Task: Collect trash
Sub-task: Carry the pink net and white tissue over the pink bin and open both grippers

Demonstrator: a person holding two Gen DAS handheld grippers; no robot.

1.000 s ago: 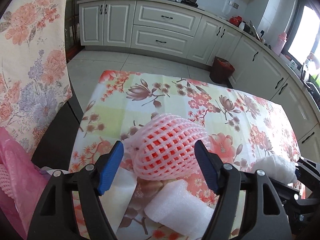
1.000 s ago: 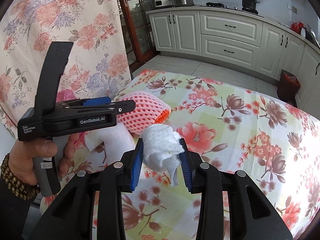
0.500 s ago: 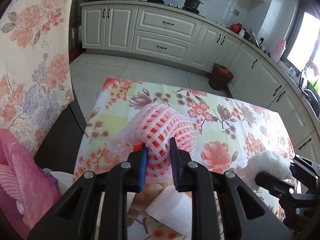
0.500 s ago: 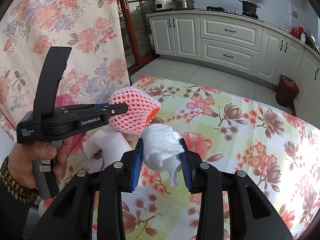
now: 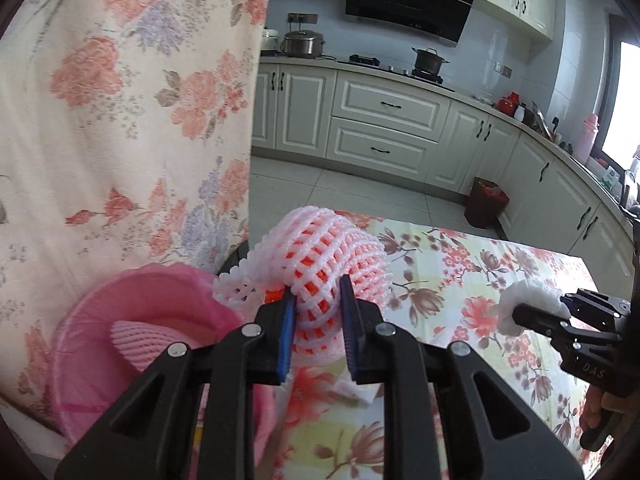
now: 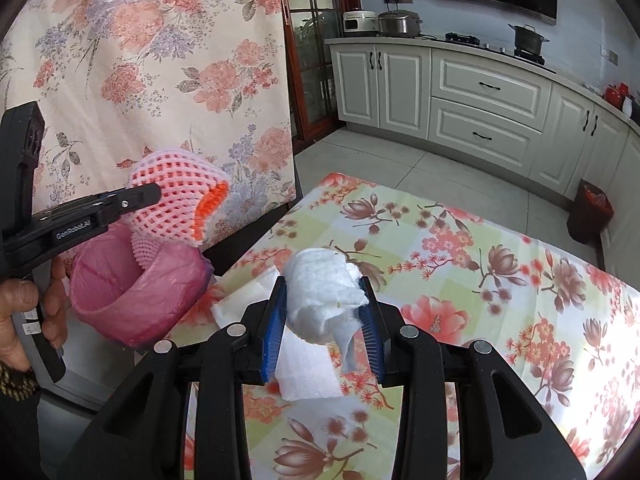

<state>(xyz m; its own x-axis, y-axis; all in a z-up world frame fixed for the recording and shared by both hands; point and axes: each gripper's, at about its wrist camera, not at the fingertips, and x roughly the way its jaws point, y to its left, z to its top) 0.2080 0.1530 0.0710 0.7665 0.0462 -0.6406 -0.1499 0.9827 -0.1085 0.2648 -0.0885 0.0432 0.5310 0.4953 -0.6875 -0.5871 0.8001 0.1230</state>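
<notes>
My left gripper (image 5: 316, 320) is shut on a pink foam fruit net (image 5: 324, 256) with an orange inside, held in the air beside the table's left edge. It also shows in the right wrist view (image 6: 176, 196), just above a pink trash bag (image 6: 132, 292). The bag (image 5: 132, 336) holds another pink net (image 5: 144, 344). My right gripper (image 6: 324, 320) is shut on a crumpled white tissue (image 6: 320, 292) above the floral tablecloth (image 6: 480, 280). It shows at the right of the left wrist view (image 5: 532, 304).
White foam sheets (image 6: 248, 300) lie on the table near its left edge, one (image 6: 304, 376) under my right gripper. A floral curtain (image 6: 140, 60) hangs at the left. Kitchen cabinets (image 6: 480, 108) and a dark bin (image 6: 590, 216) stand beyond the table.
My left gripper closed on the pink net, lifted it off the table and carried it left over the pink bag. My right gripper still holds the tissue.
</notes>
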